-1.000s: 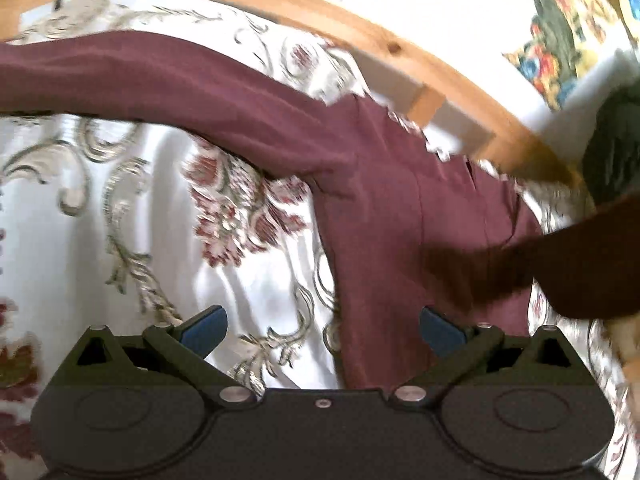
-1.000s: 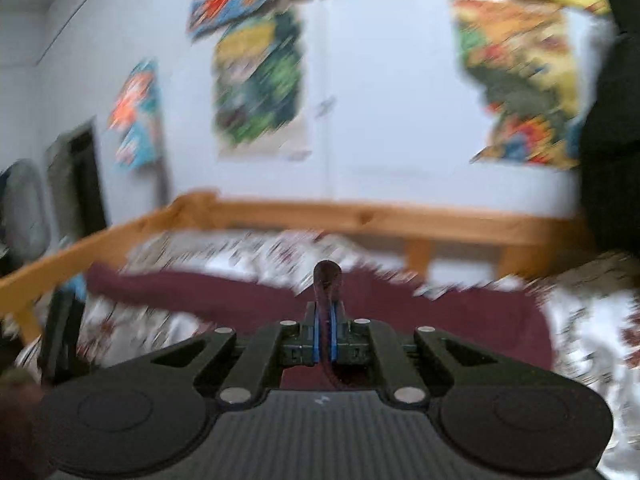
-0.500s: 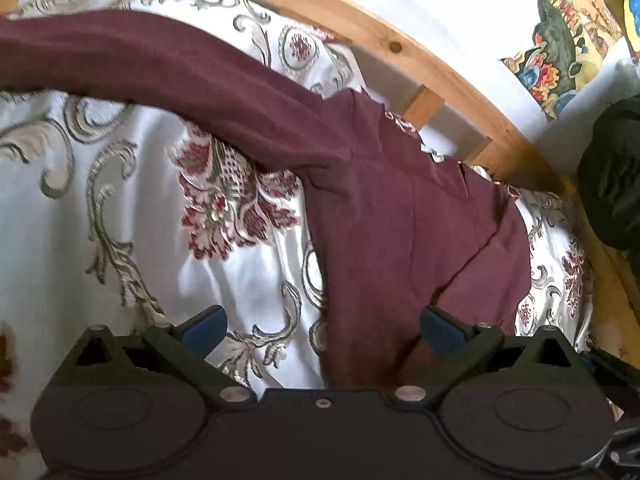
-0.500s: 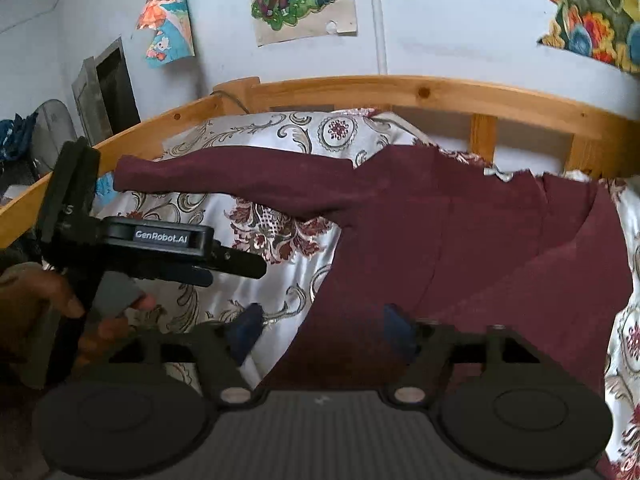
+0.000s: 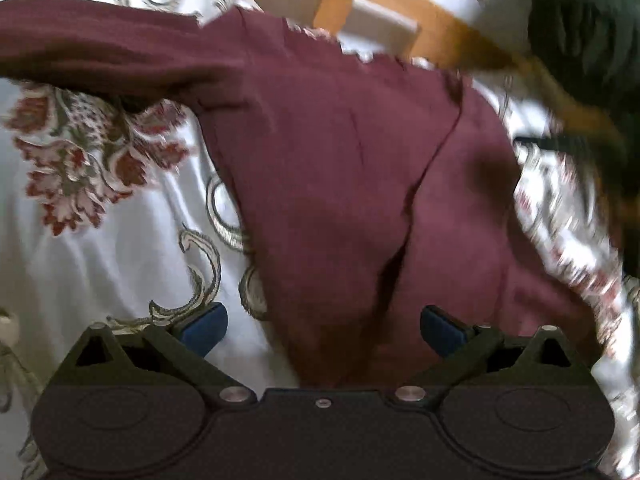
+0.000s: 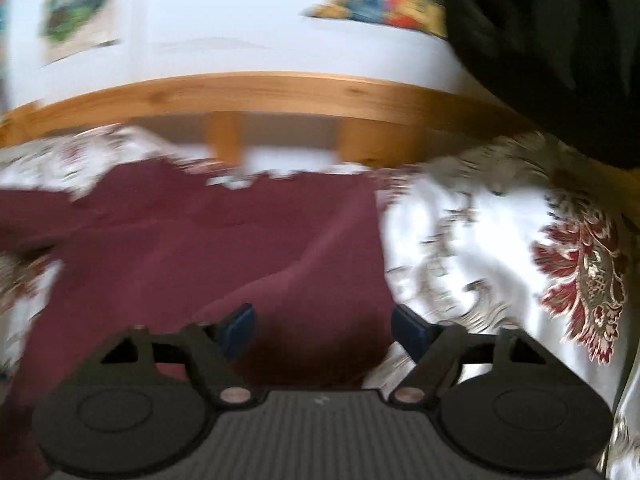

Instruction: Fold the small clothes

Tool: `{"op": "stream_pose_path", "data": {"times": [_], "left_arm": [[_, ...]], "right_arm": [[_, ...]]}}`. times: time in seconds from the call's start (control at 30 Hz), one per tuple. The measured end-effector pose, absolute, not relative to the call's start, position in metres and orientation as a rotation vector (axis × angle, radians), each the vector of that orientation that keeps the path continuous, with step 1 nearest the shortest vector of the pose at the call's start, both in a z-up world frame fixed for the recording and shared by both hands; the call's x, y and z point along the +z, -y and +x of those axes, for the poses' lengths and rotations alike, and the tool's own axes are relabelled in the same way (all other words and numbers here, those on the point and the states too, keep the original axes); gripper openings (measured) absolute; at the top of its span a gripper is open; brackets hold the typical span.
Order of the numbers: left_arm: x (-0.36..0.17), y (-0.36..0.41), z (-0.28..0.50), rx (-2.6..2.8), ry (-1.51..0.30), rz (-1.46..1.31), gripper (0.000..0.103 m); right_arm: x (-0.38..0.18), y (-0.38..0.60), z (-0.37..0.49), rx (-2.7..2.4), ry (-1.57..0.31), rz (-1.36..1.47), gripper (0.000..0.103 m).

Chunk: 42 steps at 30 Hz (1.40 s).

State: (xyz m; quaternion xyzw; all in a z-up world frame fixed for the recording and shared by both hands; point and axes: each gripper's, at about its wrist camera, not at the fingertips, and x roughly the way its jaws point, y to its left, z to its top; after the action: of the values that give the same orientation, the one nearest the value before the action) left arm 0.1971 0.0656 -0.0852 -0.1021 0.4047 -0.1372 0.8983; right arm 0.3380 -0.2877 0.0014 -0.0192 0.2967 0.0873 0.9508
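Observation:
A maroon long-sleeved top (image 5: 340,152) lies on the floral bedspread (image 5: 100,240). One sleeve stretches out to the left, and the right side is folded over the body. My left gripper (image 5: 322,330) is open and empty, low over the top's near edge. The top also shows in the right wrist view (image 6: 224,248). My right gripper (image 6: 322,328) is open and empty over the top's right edge, with its right finger above the bedspread (image 6: 500,248). Both views are blurred.
A wooden bed rail (image 6: 280,96) runs along the far side of the bed, with a white wall and posters behind it. A dark garment (image 6: 540,40) hangs at the upper right. It also shows in the left wrist view (image 5: 584,28).
My right gripper let go of the maroon fabric and opened, and the folded side now lies on the body. Both grippers moved closer to the top and swung right.

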Motion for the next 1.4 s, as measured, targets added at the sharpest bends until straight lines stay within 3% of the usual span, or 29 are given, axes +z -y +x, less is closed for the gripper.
{"op": "stream_pose_path", "data": {"times": [0.13,0.17,0.2,0.23,0.3,0.43,0.63,0.67,0.73,0.8,1.1,1.17,1.4], "left_arm": [[-0.092,-0.057,0.195,-0.31,-0.8,-0.094,0.102],[-0.093,-0.055,0.195,-0.311,-0.797,-0.082,0.102],[-0.093,-0.055,0.194,-0.313,-0.791,-0.076,0.102],[-0.093,-0.054,0.193,-0.316,-0.786,-0.074,0.102],[-0.093,-0.056,0.194,-0.325,-0.78,-0.08,0.102],[-0.091,-0.059,0.194,-0.331,-0.778,-0.111,0.102],[-0.091,-0.056,0.193,-0.334,-0.788,-0.07,0.102],[-0.091,-0.056,0.193,-0.334,-0.792,-0.07,0.102],[-0.089,-0.058,0.193,-0.334,-0.799,-0.08,0.102],[-0.088,-0.06,0.195,-0.334,-0.807,-0.098,0.102],[-0.081,-0.069,0.196,-0.287,-0.802,-0.146,0.102],[-0.074,-0.073,0.192,-0.239,-0.793,-0.14,0.102],[-0.016,-0.136,0.149,0.098,-0.538,-0.284,0.102]], "right_arm": [[-0.006,0.301,0.387,0.19,-0.638,0.073,0.064],[-0.009,0.3,0.399,0.197,-0.657,0.09,0.057],[-0.012,0.3,0.405,0.2,-0.671,0.104,0.031],[-0.014,0.302,0.411,0.211,-0.684,0.124,0.018],[-0.01,0.301,0.411,0.192,-0.66,0.122,0.007],[-0.001,0.299,0.407,0.101,-0.578,0.034,0.007],[-0.018,0.293,0.417,0.031,-0.617,-0.004,0.009],[-0.018,0.293,0.415,0.024,-0.613,0.01,0.01],[-0.016,0.29,0.409,0.007,-0.594,0.008,0.023],[-0.013,0.285,0.396,-0.013,-0.568,-0.017,0.058],[-0.008,0.257,0.307,0.112,-0.467,0.067,0.098],[-0.009,0.249,0.285,0.164,-0.45,0.135,0.103],[-0.012,0.21,0.232,0.358,-0.482,0.167,0.103]]}}
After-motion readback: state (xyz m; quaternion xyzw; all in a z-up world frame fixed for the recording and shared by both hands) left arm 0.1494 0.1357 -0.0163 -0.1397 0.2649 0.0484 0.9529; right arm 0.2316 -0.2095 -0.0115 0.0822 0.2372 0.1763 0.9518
